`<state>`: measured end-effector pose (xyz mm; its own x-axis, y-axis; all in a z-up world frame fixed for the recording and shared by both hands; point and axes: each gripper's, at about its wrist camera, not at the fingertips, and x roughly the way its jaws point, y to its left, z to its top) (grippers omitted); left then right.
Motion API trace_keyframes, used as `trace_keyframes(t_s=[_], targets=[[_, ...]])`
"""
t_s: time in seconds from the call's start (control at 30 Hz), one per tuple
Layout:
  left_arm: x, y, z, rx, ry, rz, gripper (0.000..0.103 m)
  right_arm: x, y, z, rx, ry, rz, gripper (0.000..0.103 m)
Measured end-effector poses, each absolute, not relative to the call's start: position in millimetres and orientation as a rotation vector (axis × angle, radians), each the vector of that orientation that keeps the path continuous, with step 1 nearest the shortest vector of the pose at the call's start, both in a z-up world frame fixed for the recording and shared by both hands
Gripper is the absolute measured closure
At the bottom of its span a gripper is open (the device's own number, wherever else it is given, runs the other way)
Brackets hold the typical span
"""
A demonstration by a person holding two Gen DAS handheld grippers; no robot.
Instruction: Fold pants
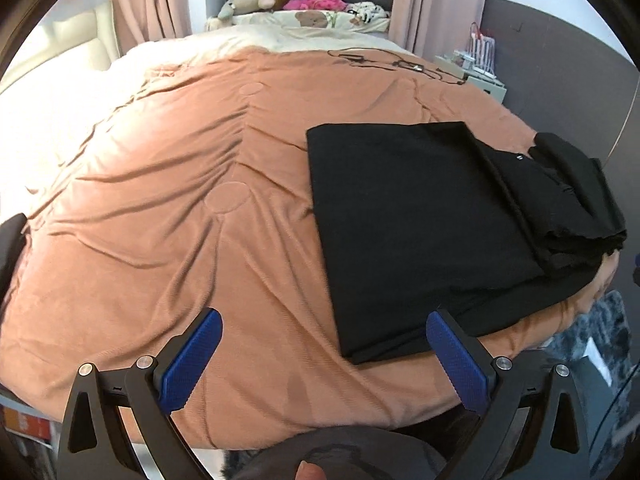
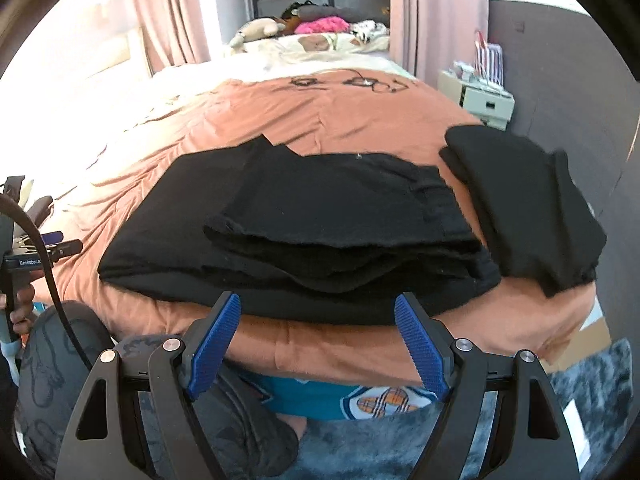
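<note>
Black pants lie folded on the orange bedspread near the bed's front right edge. In the right wrist view the pants form a layered stack. My left gripper is open and empty, hovering just in front of the pants' near left corner. My right gripper is open and empty, right at the bed's front edge before the stack. The left gripper also shows at the far left of the right wrist view.
A second folded black garment lies to the right of the pants. Black cables lie far back on the bedspread. Plush toys sit at the headboard. A white nightstand stands at the right. A grey rug covers the floor.
</note>
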<state>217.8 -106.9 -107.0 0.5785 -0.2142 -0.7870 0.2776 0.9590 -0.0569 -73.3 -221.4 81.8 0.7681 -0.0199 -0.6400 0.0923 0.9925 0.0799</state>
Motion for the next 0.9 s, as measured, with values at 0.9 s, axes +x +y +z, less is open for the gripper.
trace_keyframes(t_s=[0.9], targets=[[209,-105,-113,-0.002,0.891,-0.277,0.013,39,-185,63,-0.169,0.78,0.147,0.04]])
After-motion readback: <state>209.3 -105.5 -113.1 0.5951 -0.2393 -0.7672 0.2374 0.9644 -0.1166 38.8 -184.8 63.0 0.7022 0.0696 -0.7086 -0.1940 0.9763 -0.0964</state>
